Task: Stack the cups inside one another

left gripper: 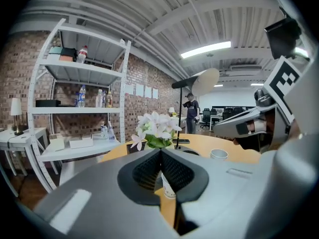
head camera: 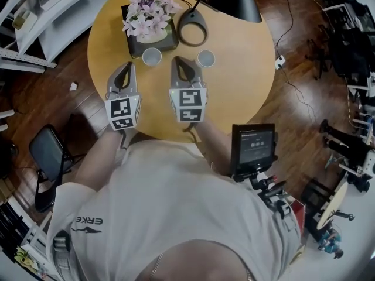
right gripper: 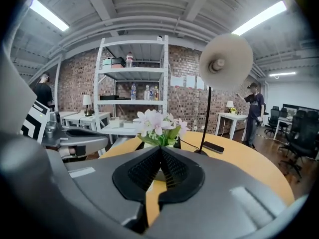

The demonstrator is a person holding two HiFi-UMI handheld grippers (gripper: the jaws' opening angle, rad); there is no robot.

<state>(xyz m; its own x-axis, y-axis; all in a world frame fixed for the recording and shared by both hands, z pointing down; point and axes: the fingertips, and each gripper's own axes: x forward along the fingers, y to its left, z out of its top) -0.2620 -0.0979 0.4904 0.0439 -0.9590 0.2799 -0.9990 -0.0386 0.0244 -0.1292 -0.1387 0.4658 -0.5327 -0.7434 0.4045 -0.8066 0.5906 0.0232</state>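
On the table (head camera: 246,75), left cup (head camera: 152,56) fronts the flowers (head camera: 147,17), right cup (head camera: 205,58) the lamp base (head camera: 193,28).

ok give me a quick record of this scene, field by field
table: round, wooden
left cup: upright, empty, in front of the flowers
right cup: upright, apart from the left cup
stacked: no
flowers: at the far side of the table
lamp: base beside the flowers
left gripper: shut, empty, short of the left cup
right gripper: shut, empty, short of both cups
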